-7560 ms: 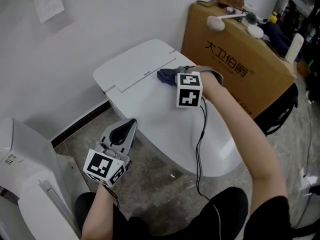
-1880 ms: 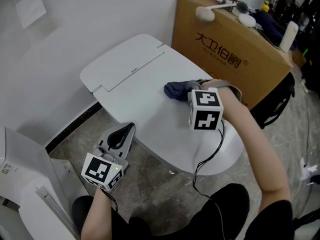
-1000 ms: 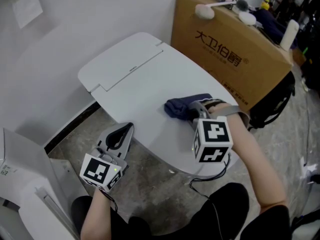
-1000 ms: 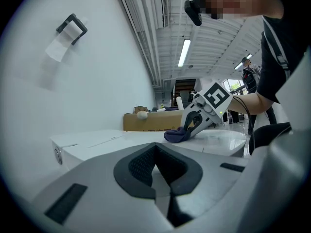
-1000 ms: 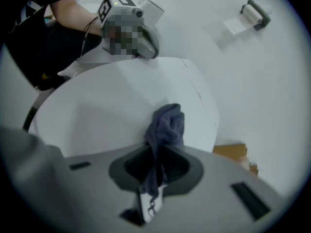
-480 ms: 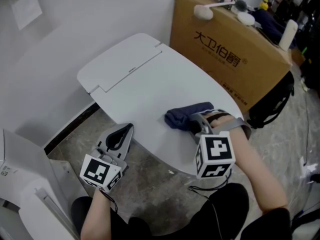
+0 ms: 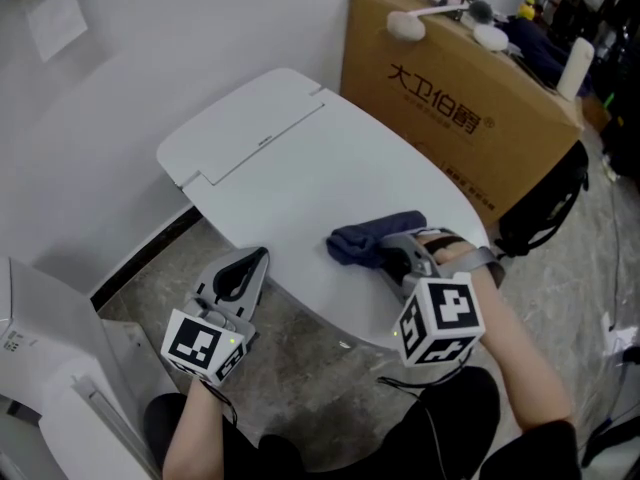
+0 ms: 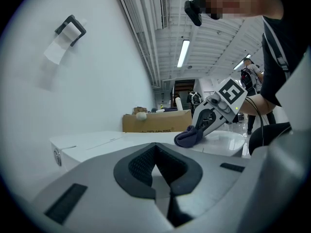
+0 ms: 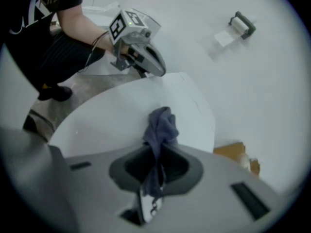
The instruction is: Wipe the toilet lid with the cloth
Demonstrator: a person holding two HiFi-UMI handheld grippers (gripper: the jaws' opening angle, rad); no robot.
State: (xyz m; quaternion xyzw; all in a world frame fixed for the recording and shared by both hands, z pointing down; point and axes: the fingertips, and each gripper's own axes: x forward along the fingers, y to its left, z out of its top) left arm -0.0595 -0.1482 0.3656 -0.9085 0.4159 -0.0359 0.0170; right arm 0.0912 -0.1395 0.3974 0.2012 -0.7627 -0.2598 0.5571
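The white toilet lid lies closed in the middle of the head view. A dark blue cloth rests bunched on its front part. My right gripper is shut on the cloth and presses it onto the lid near the front right edge. From the right gripper view the cloth hangs out of the closed jaws over the lid. My left gripper is held low beside the toilet's front left, shut and holding nothing. In the left gripper view the cloth and the right gripper show across the lid.
A brown cardboard box with brushes on top stands right of the toilet. The white wall runs behind it. A white appliance sits at the lower left. The floor is grey stone. A paper holder hangs on the wall.
My right gripper has dragged the cloth from the back of the lid toward its front right edge. The left gripper has stayed in place.
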